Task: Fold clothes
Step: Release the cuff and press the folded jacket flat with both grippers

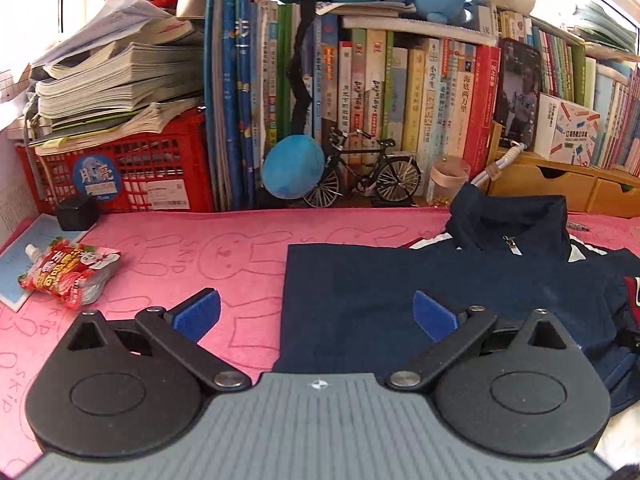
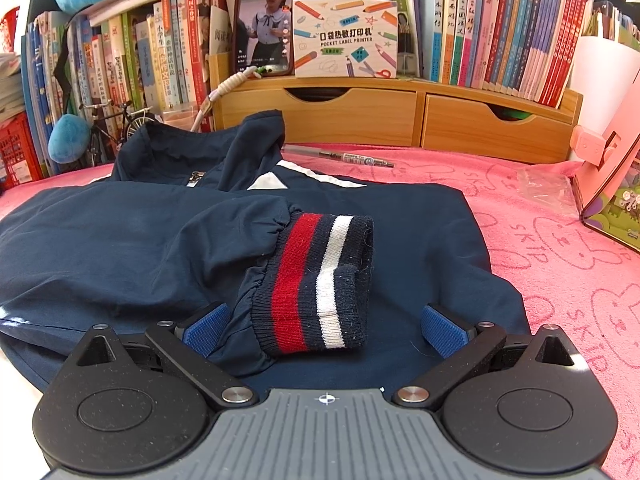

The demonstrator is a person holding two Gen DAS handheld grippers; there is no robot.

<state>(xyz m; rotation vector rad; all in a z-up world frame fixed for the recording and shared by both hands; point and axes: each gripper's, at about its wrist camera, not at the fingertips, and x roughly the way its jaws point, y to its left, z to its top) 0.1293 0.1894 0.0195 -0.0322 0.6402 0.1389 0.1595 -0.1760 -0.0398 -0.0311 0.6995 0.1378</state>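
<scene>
A navy zip-up jacket [image 1: 384, 296] lies flat on the pink towel [image 1: 200, 256], collar [image 1: 516, 220] toward the books. Its left side is folded in to a straight edge. My left gripper [image 1: 316, 314] hovers open over that left edge, one blue pad [image 1: 198, 314] above the towel, the other above the cloth. In the right wrist view the jacket [image 2: 120, 248] has both sleeves folded across its front. Their striped red, white and navy cuffs [image 2: 320, 280] lie stacked between the open fingers of my right gripper [image 2: 324, 328], and the left pad [image 2: 206, 330] touches the sleeve.
Books [image 1: 400, 92] line the back, with a red crate [image 1: 132, 176], a blue plush ball [image 1: 292, 172] and a model bicycle [image 1: 368, 172]. A snack pouch [image 1: 68, 274] lies left. Wooden drawers [image 2: 400, 116], a phone [image 2: 266, 16], a pen [image 2: 344, 156] and a pink box [image 2: 612, 184] stand right.
</scene>
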